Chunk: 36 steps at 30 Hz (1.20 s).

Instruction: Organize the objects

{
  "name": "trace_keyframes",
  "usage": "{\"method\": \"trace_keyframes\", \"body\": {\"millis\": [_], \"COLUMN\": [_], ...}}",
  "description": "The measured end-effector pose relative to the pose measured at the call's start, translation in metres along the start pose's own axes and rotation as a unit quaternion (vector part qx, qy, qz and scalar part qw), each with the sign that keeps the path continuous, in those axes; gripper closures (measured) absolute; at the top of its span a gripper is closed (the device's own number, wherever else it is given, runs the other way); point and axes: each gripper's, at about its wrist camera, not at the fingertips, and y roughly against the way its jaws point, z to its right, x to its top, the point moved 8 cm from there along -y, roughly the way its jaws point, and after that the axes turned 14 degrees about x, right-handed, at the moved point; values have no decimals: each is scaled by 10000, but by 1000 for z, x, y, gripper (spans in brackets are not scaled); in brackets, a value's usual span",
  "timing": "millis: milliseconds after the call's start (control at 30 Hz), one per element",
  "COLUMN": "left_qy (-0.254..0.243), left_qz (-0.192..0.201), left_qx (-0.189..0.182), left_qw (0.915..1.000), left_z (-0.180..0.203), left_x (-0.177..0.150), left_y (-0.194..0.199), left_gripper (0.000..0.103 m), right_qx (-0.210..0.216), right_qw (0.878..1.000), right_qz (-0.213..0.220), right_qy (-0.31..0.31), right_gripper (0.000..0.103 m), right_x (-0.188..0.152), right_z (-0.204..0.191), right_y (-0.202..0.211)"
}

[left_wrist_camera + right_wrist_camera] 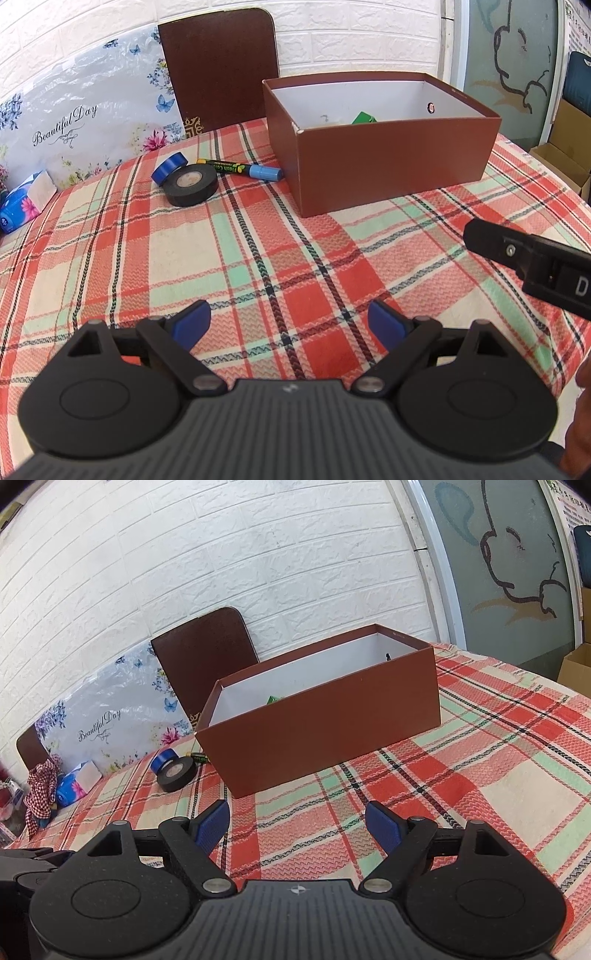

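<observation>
- A blue tissue pack [22,206] lay at the far left edge of the worktop [258,258], below a floral panel [74,110] lettered "Beautiful Day".
- A blue tape roll [168,166] leaned against a black tape roll [191,184] lying flat; both sat ahead and left of the left hand-held gripper [290,325], which hung released with nothing between its blue pads.
- A marker [240,170], its barrel reading "Flash Color", lay just beside the black roll, long axis running left to right, blue cap toward the brown box [388,158].
- The open box stood ahead and right; something green [364,118] showed inside.
- The right hand-held gripper [297,825] was also released and empty, facing the box wall.
- Judging by layout, the left hand-held gripper was the nearer one to the rolls and marker, still outside the box.
</observation>
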Motion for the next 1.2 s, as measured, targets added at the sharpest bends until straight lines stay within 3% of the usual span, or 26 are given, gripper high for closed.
{"method": "trace_keyframes", "body": {"millis": [433,867,1033,1200], "left_qy": [230,723,964,1145], "left_qz": [-217,-455,-520,-516], "left_qx": [-13,159,358,821], "left_qw": [9995,9962,9933,9887], "left_z": [-20,-70,-99,-140], "left_x": [-10,-22,-27,-29], "left_y": [-21,-52,-68,-91], "left_gripper": [9,9,9,9], "right_qx": [-32,13,109,289], "right_qw": [9987,9932,9894,9839], "right_qz": [-447,-991,-1218,-1400], "right_qy": [242,609,789,1070], "right_gripper": [22,22,22,23], "right_x": [-15,-33,-41,-48], "right_z": [-10,-35,-50,-73], "right_y": [-20,-51,-66,-86]}}
